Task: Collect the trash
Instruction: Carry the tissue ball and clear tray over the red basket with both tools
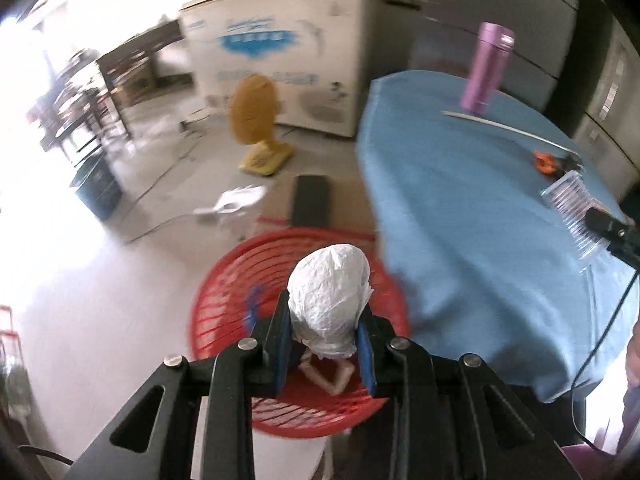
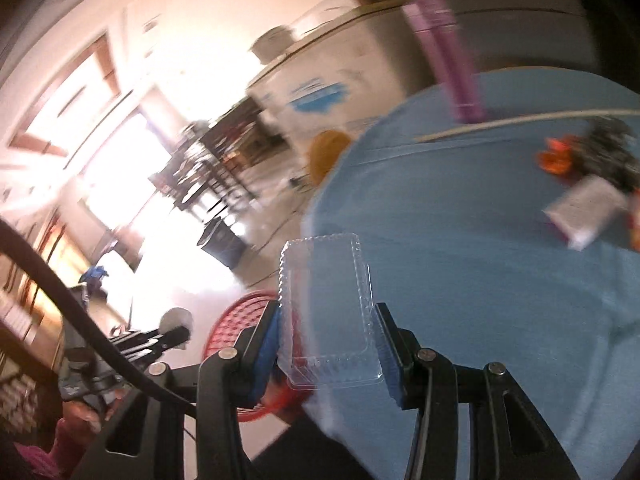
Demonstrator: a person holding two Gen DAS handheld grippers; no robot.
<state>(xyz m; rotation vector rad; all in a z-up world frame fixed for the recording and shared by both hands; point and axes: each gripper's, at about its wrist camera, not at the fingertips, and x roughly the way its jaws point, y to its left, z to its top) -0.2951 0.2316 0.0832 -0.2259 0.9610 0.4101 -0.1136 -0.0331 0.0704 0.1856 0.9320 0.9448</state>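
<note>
gripping 1 paper wad [image 1: 328, 280] left gripper [image 1: 326, 320], 1 clear tray [image 2: 326, 312] right gripper [image 2: 326, 320], 1 red basket [image 1: 224, 312]

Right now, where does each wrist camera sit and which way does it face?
Left wrist: on the left gripper, looking down over its crumpled white paper ball into the red slatted plastic basket; a sleeve at right.
Right wrist: on the right gripper, tilted, facing the blue-clothed round table past its clear plastic clamshell tray; a hand lower left.
Shared: basket, table, purple metal flask, each other's gripper.
</note>
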